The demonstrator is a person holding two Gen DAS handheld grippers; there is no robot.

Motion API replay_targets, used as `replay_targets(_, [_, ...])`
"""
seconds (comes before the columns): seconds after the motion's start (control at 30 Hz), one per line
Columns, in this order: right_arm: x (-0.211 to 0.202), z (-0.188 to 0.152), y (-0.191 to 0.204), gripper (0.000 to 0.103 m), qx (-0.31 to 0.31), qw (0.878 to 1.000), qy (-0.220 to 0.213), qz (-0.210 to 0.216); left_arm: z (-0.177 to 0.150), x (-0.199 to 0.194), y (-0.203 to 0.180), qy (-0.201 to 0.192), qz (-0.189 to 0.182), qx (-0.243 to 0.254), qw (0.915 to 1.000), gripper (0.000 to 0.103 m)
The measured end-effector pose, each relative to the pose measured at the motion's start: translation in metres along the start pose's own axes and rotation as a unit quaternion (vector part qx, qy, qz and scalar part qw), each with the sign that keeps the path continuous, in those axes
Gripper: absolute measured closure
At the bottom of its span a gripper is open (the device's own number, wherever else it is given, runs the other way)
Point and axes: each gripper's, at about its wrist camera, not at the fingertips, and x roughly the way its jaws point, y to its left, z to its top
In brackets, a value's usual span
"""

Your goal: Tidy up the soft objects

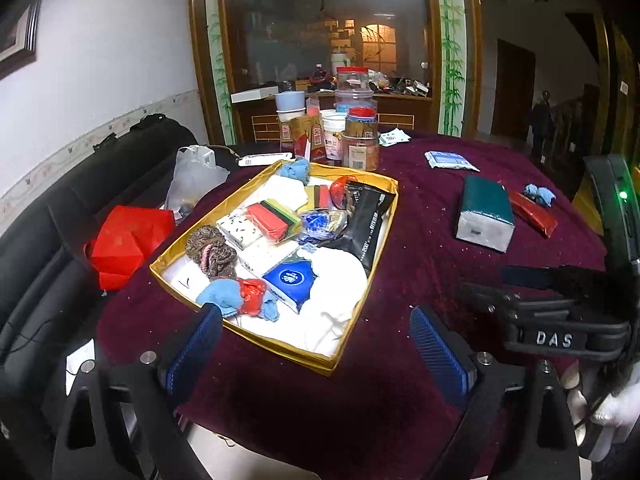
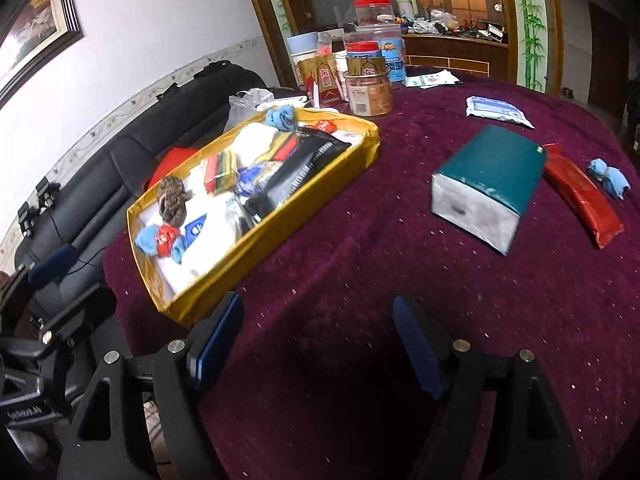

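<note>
Nearest the lens: left gripper (image 1: 316, 344), blue-padded jaws spread wide, nothing between them, hovering over the maroon-covered bench (image 1: 400, 240) just before the near corner of the gold tray (image 1: 276, 340). Right gripper (image 2: 318, 344) likewise: jaws wide apart, empty, above bare cloth, near the tray's front corner.

Inside the tray, crowded together: blue-and-red cloth bundle (image 1: 240, 298) at the near edge; brown knitted piece (image 1: 212, 250) just behind it; blue tissue pack (image 1: 290, 280) on white cloth; striped sponge pack (image 1: 274, 220) toward the middle; black pouch (image 1: 366, 220) along the right wall; second blue cloth (image 1: 296, 170) at the far corner.

Outside the tray, well apart to the right on the cloth: green tissue block (image 2: 488, 184), lying flat with its grey end toward the camera; red packet (image 2: 582, 198) just beside it; small blue cloth bundle (image 2: 608, 178) near the packet's far side; pale blue wipes pack (image 2: 496, 111) farther back.

Behind the tray: cluster of red-lidded jars (image 1: 358, 120), cups and cartons. Left of the bench: red bag (image 1: 128, 240), clear plastic bag (image 1: 196, 178), black sofa (image 1: 60, 220).
</note>
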Motion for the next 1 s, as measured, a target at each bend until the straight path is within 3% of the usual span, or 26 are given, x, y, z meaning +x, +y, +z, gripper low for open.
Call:
replay_targets(0.37, [-0.009,-0.023,-0.006,0.026,-0.004,1.000,0.002,-0.006,-0.002,-0.009,-0.017,-0.021,0.037,0.026,0.9988,0.005])
replay_targets(0.47, [-0.015,-0.027,-0.004,0.026,-0.010,1.000,-0.007,-0.006,-0.002,-0.034,-0.019,-0.095,0.081,0.021,0.9919,0.004])
replay_targets(0.53, [-0.020,-0.027,-0.002,0.026,-0.013,1.000,-0.015,-0.004,-0.003,-0.064,-0.020,-0.175,0.109,0.016,0.9783,0.000])
replay_targets(0.6, [-0.024,-0.027,-0.001,0.026,-0.013,1.000,-0.021,0.000,-0.006,-0.083,-0.020,-0.232,0.095,0.004,0.9681,0.000])
replay_targets(0.63, [-0.025,-0.026,-0.001,0.026,-0.012,1.000,-0.023,0.001,-0.005,-0.083,-0.020,-0.237,0.088,-0.002,0.9675,0.000])
replay_targets(0.73, [-0.029,-0.025,0.000,0.026,-0.010,1.000,-0.029,0.005,0.005,-0.061,-0.023,-0.191,0.078,0.005,0.9784,0.000])
replay_targets(0.83, [-0.032,-0.026,0.000,0.026,-0.009,0.999,-0.030,0.006,0.008,-0.038,-0.016,-0.134,0.044,-0.023,0.9897,0.000])
replay_targets(0.9, [-0.031,-0.027,-0.001,0.026,-0.009,1.000,-0.028,0.004,0.007,-0.029,-0.012,-0.111,0.038,-0.037,0.9924,0.000])
replay_targets(1.0, [-0.028,-0.027,-0.002,0.026,-0.006,1.000,-0.022,0.003,0.005,-0.024,-0.008,-0.098,0.059,-0.049,0.9922,0.000])
